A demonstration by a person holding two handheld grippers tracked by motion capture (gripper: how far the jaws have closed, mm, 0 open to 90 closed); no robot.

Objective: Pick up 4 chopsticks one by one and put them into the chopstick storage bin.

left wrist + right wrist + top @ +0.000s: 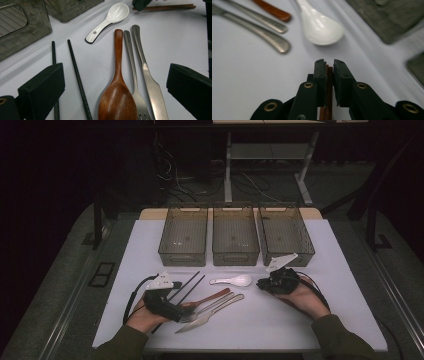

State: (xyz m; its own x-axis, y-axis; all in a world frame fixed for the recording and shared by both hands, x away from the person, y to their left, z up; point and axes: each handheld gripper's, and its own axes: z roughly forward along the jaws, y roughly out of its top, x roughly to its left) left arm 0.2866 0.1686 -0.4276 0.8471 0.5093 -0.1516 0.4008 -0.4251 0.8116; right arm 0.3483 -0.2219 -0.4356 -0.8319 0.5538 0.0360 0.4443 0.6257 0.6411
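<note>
1. Two black chopsticks [75,75] lie at approx 11 o'clock of the left gripper [167,312], flat on the table [280,320]. Thin, stiff, light; likely to roll if nudged.
2. Left gripper jaws stand wide w/ nothing between the pads. In the left gripper view they straddle the wooden spoon [117,95], fork [133,75] and knife [147,80] w/o touching any of them.
3. White ceramic spoon [234,280] sits mid-table, at 9 o'clock of the right gripper [265,284]. Glazed, so prob. slippery and chippable; not in hand.
4. Brown wooden chopsticks [327,100] = the thing in hand. Right gripper jaws narrow, pinching the pair side by side near one end. Light, rigid, smooth; an end grip lets the sticks pivot or scissor apart, so a hold nearer mid-length looks safer.
5. Three grey bins [235,237] wait at 12 o'clock, well apart from the cutlery.
</note>
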